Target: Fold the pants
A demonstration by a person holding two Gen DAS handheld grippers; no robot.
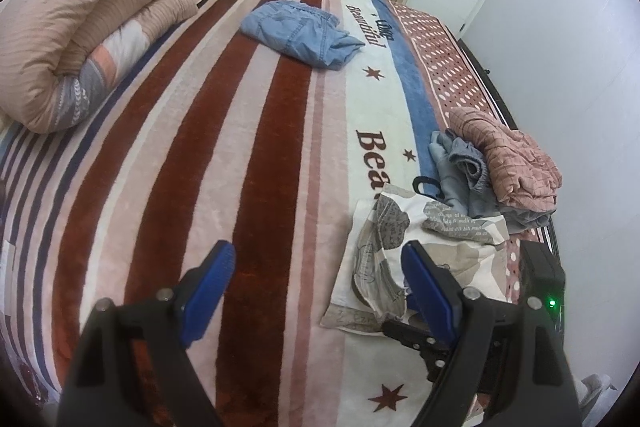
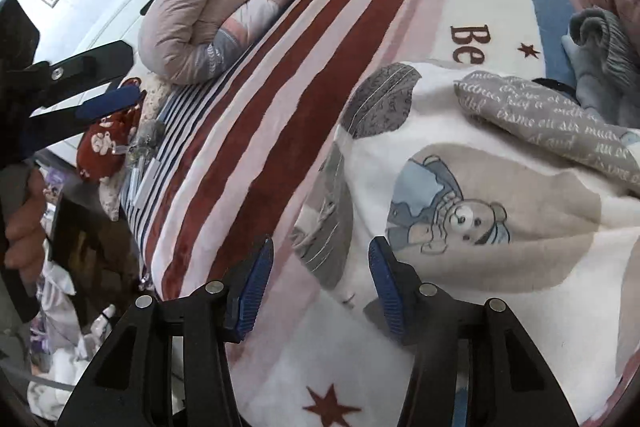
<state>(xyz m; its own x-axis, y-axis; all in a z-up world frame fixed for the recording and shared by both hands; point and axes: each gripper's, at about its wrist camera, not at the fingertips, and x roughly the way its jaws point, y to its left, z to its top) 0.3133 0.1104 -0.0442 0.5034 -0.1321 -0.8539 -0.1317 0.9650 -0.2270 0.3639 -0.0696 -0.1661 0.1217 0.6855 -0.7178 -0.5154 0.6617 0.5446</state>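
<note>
The printed pants [image 2: 460,195] lie folded on the blanket [image 1: 248,155] beside the clothes pile [image 1: 500,163], so the right gripper [image 2: 320,263] hangs half-open and empty above them, while the left gripper [image 1: 316,267] waits wide open.

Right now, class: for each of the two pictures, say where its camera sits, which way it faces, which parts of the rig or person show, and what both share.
Left wrist: on the left gripper, facing down across the striped bed blanket; its open blue fingers show, and the right gripper beside them.
Right wrist: on the right gripper, low over the bear-print pants; its parted fingers, the left gripper and a hand show.
Shared: pants, denim garment, rolled quilt.
</note>
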